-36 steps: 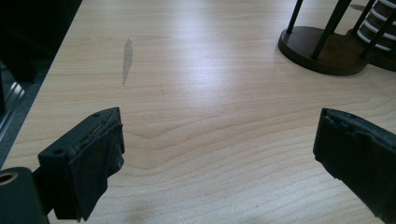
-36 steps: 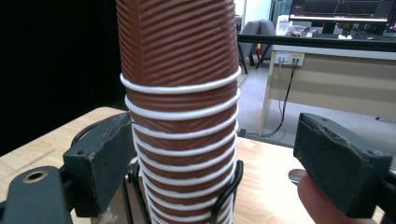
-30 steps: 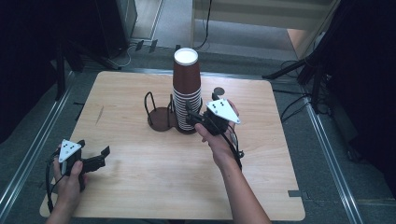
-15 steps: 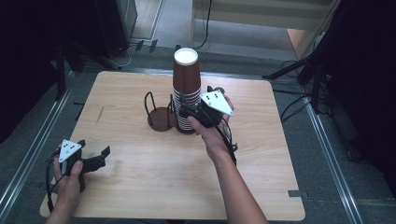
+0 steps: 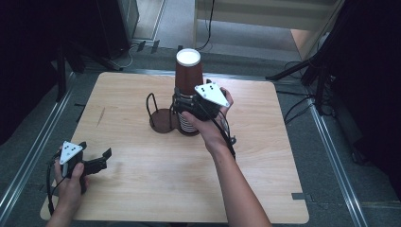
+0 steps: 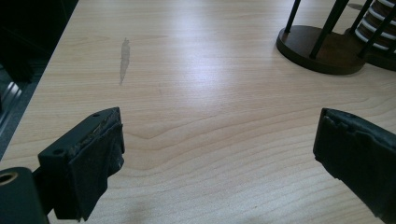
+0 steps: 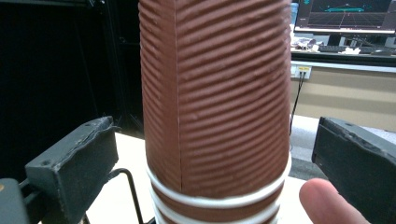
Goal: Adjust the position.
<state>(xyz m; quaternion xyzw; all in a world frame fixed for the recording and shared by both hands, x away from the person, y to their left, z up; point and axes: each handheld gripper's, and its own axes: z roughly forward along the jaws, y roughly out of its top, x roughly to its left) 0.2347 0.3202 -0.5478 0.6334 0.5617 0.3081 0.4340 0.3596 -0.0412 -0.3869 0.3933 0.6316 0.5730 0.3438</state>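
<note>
We lift our right gripper (image 5: 185, 105) up the stack of cups (image 5: 188, 90) near the table's (image 5: 265, 189) far edge, jaws wide around the top cup (image 7: 215, 93), not yet gripping. Left gripper (image 5: 101, 158) waits wide open at the near-left corner.

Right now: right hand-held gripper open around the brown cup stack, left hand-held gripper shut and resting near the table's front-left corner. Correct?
One thing is off: the left hand-held gripper is open, not shut. The left gripper view shows its jaws spread wide with bare table between them. The rest stands: the right hand-held gripper is open around the brown cup stack, and the left one sits near the front-left corner in the high view.
</note>
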